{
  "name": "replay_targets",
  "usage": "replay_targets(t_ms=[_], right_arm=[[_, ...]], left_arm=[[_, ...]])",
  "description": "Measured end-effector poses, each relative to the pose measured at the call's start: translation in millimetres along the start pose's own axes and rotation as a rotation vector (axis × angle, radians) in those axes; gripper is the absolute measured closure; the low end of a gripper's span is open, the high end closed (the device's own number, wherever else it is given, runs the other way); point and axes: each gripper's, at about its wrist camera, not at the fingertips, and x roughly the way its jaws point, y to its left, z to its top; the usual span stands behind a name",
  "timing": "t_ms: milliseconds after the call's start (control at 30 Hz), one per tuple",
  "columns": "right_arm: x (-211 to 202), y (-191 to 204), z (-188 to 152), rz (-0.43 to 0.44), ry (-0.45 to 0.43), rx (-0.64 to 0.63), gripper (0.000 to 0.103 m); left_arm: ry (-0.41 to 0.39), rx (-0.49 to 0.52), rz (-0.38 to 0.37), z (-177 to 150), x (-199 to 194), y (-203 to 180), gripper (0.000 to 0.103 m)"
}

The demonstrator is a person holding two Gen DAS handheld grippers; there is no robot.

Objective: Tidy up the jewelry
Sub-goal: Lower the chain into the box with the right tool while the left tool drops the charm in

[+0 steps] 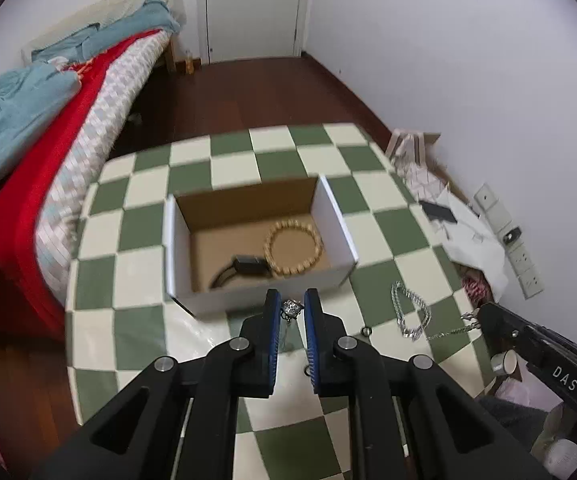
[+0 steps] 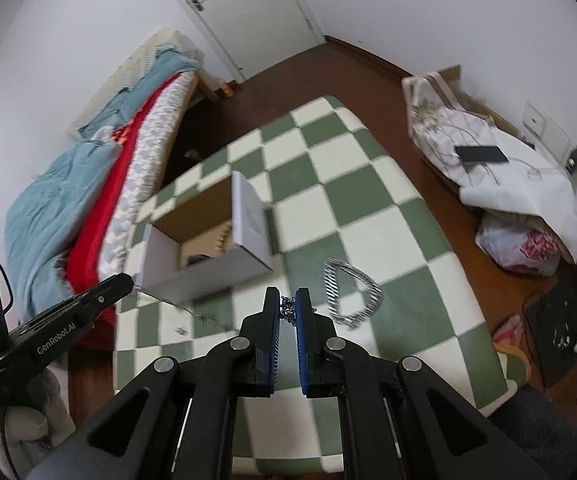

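**Fine chain stretched between two grippers beside the open box**

The green-and-cream checkered table point(image 1: 136, 240) fills the middle of both views. On it, at 12 o'clock from the left gripper point(image 1: 292, 306), sits an open cardboard box point(image 1: 340, 216) with white outer walls. Inside lie a wooden bead bracelet point(image 1: 293, 249) toward the box's 3 o'clock side and a dark strap-like piece point(image 1: 244, 266), perhaps a watch, touching it at 9 o'clock.

Outside the box, at 2 o'clock from the left gripper, a chunky silver link bracelet point(image 1: 410, 312) lies flat on the cloth. From the right wrist it shows at 2 o'clock of the right gripper point(image 2: 287, 308), well blurred.

The thin chain point(image 1: 448, 334) is the piece in hand. The left gripper's blue pads are drawn close and pinch a small sparkling cluster, apparently the chain's pendant or bunched links. The right gripper's pads are likewise closed on a knot of silver links. Two small rings or studs point(image 1: 365, 331) rest on the table near the chain; they are too small to identify.

The chain looks very light, limp and slippery, likely to snag or tangle and easy to overstretch. A hold on the bunched links or pendant seems safer than on a single strand.
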Motion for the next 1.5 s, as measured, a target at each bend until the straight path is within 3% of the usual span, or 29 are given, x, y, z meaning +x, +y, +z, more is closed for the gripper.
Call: replay_targets(t_ms=[300, 467, 633, 800, 1100, 1200, 1233, 1267, 1300, 1367, 1433, 1500], right_arm=[[-19, 61, 46, 0.091, -0.022, -0.078, 0.095], [-4, 97, 77, 0.127, 0.009, -0.132, 0.095], [39, 126, 99, 0.126, 0.088, -0.180, 0.095], [98, 139, 116, 0.078, 0.169, -0.218, 0.095], [175, 128, 134, -0.043, 0.288, -0.260, 0.095], [184, 123, 138, -0.097, 0.298, -0.266, 0.094], [185, 123, 139, -0.115, 0.294, -0.271, 0.092], [184, 122, 140, -0.127, 0.287, -0.272, 0.083], [182, 121, 140, -0.129, 0.280, -0.268, 0.071], [177, 120, 140, -0.139, 0.267, -0.264, 0.054], [173, 119, 138, -0.148, 0.264, -0.267, 0.043], [168, 120, 133, -0.173, 0.257, -0.285, 0.025]], left_arm=[[-0.111, 0.013, -0.033, 50, -57, 15, 0.094], [-0.152, 0.013, -0.021, 85, -68, 27, 0.094], [-0.106, -0.009, -0.006, 105, -43, 44, 0.094], [-0.010, -0.030, 0.016, 113, 5, 61, 0.094], [0.132, -0.078, 0.055, 112, 73, 85, 0.092], [0.133, -0.097, 0.084, 113, 78, 89, 0.088], [0.131, -0.102, 0.092, 113, 79, 90, 0.086], [0.129, -0.102, 0.104, 114, 80, 91, 0.082], [0.123, -0.097, 0.129, 114, 79, 91, 0.068], [0.100, -0.101, 0.152, 113, 75, 94, 0.025], [0.072, -0.110, 0.183, 109, 70, 99, 0.011], [0.063, -0.115, 0.216, 103, 67, 103, 0.010]])
